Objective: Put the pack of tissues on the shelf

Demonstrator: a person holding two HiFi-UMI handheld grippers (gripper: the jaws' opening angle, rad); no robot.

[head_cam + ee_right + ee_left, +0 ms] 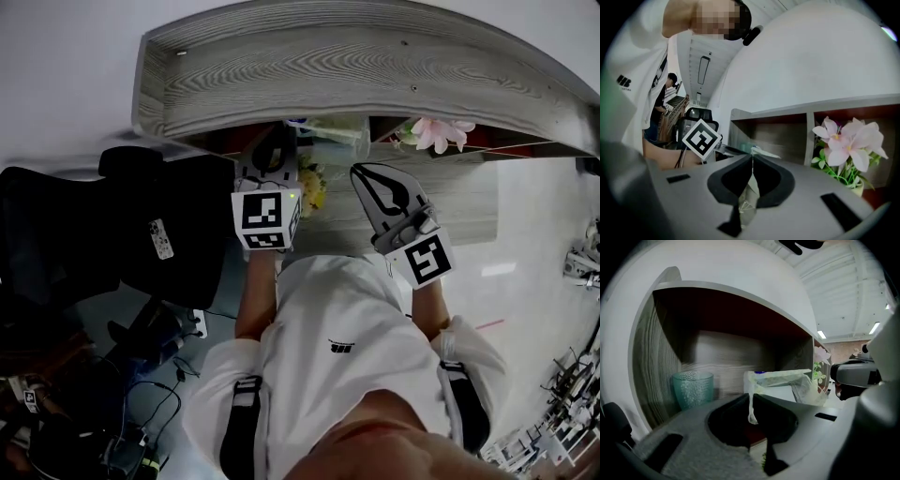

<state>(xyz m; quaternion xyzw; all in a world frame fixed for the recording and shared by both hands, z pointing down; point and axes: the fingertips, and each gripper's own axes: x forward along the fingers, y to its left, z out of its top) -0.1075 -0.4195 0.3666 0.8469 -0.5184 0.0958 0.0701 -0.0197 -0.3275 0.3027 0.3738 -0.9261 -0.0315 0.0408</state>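
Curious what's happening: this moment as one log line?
left gripper | right gripper | both shut on pale-green plastic tissue pack | at grey wooden shelf

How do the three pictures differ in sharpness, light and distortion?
Head view: fisheye bends the shelf top into an arc; the lower left is dim. Left gripper view: the shelf's inside lies in shadow, the green cup and back panel blurred. Right gripper view: the pink flowers are sharp, the pack of tissues under the jaws dim and soft.
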